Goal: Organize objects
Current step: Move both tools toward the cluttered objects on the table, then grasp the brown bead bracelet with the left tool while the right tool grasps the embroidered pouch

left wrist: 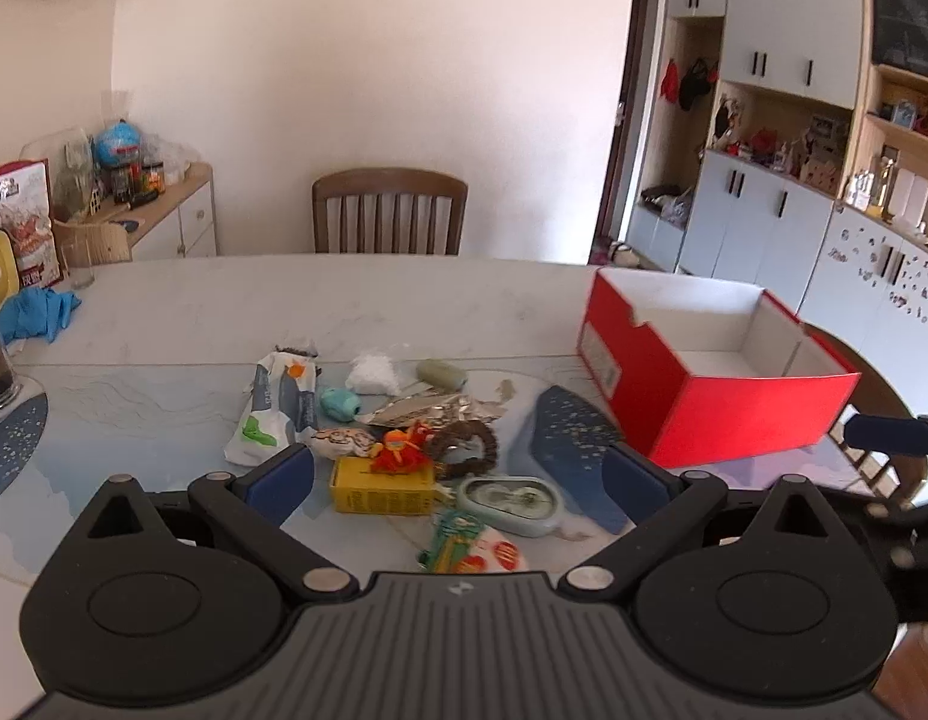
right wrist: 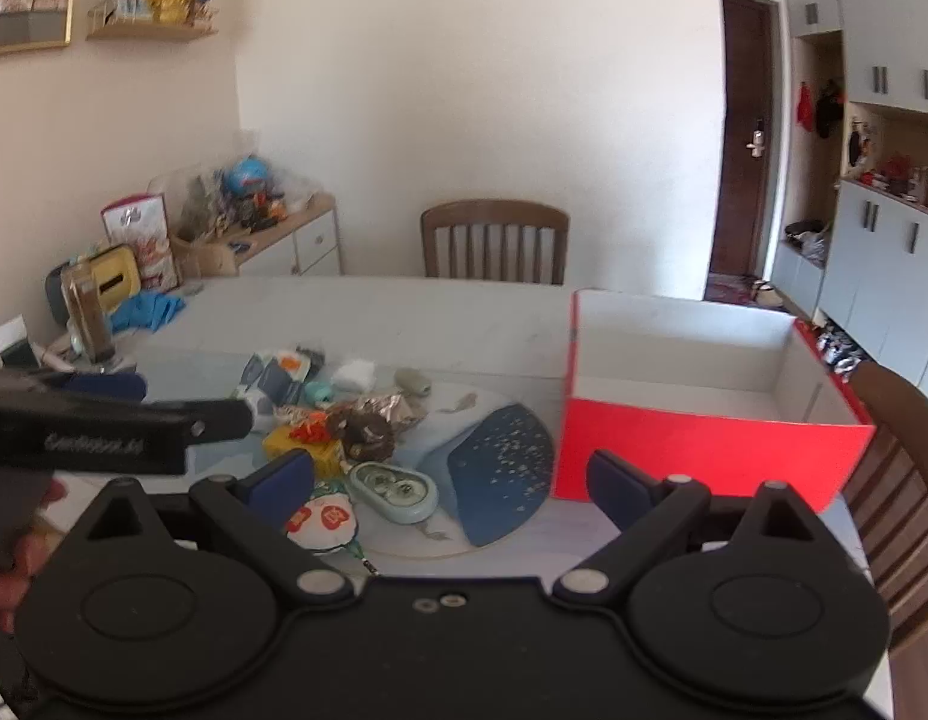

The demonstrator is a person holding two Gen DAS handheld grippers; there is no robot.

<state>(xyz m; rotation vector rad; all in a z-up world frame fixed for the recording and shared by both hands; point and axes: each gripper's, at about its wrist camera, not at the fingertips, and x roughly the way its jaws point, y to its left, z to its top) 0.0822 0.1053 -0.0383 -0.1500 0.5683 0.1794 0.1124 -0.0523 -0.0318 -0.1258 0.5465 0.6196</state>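
I have both grippers held above the near edge of the table [left wrist: 404,300], level and pointing toward the far edge where a wooden chair [left wrist: 389,210] stands. The left gripper [left wrist: 458,474] has its jaws spread wide with nothing between them; its blue pads frame the heap of small objects below. The right gripper [right wrist: 449,480] is likewise spread wide and holds nothing. In the right wrist view, the left gripper [right wrist: 113,387] shows as a black bar reaching in from the left, above the heap's near-left side, and part of the hand gripping it shows at the frame's left edge.

The heap lies toward the middle of the table, nearer the near edge: a yellow box [left wrist: 383,492] with a red-orange yarn doll [left wrist: 404,450] on top, a brown ring [left wrist: 467,447] just beside them, a pale green oval case [left wrist: 512,504] nearer me, a white and blue packet [left wrist: 278,402] on the left, a teal roll [left wrist: 340,404], a white wad [left wrist: 373,375], crumpled foil [left wrist: 428,408] and a red and white pouch [left wrist: 494,555] at the near side.

The red box [left wrist: 734,402], open and white inside, sits by the right edge, apart from the heap. Blue gloves [left wrist: 35,312] lie at the far-left corner.
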